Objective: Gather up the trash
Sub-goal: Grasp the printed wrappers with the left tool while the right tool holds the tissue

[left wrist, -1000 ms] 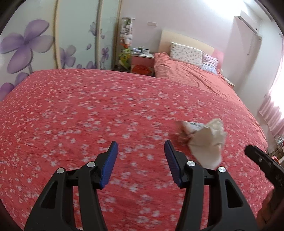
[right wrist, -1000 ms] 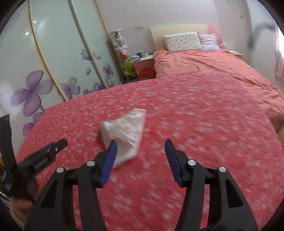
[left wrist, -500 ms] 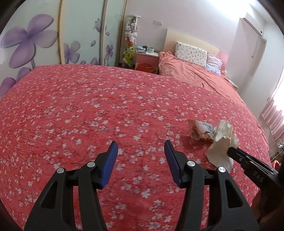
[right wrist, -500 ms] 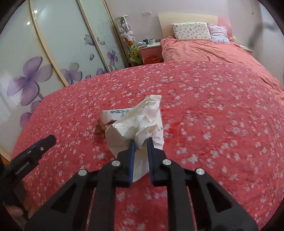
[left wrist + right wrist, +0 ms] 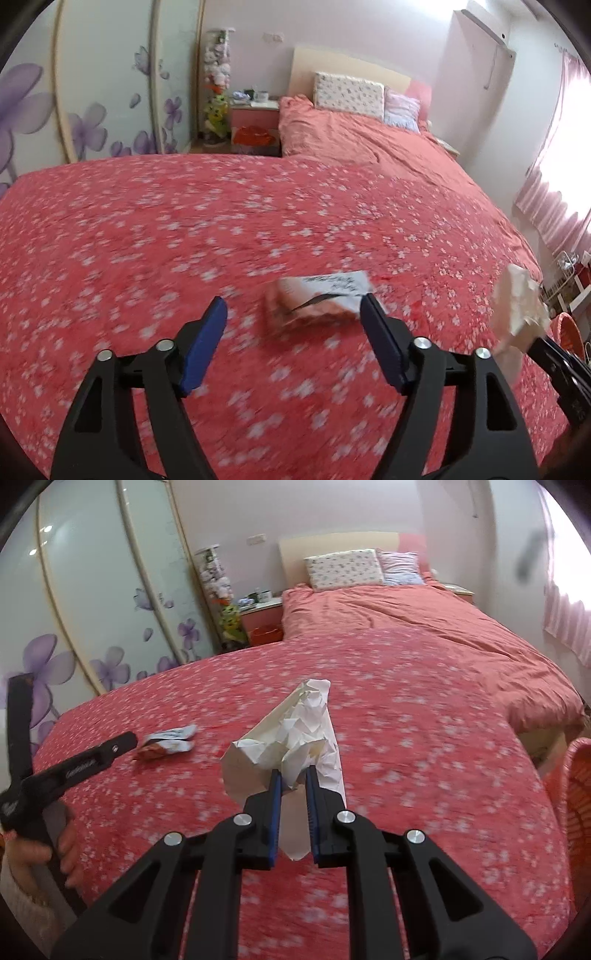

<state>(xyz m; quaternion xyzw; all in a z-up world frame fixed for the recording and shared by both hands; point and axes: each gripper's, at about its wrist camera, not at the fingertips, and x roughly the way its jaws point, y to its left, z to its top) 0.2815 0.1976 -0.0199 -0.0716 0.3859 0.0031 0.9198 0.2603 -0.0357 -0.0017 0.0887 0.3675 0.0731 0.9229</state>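
Between right gripper (image 5: 293, 775) pads: crumpled white tissue (image 5: 291, 734), pinched tight, held clear above quilt (image 5: 424, 746). Left gripper (image 5: 293, 306) jaws opening, nothing pressed between them; snack wrapper (image 5: 321, 295) lies on quilt just beyond tips, near right-hand pad. From right wrist view, wrapper (image 5: 168, 742) sits left of tissue, close to left gripper's tip. Hand (image 5: 55, 845) grips left handle. Orange basket (image 5: 578, 794) at bed's right edge. Pillows (image 5: 345, 568) at far headboard.
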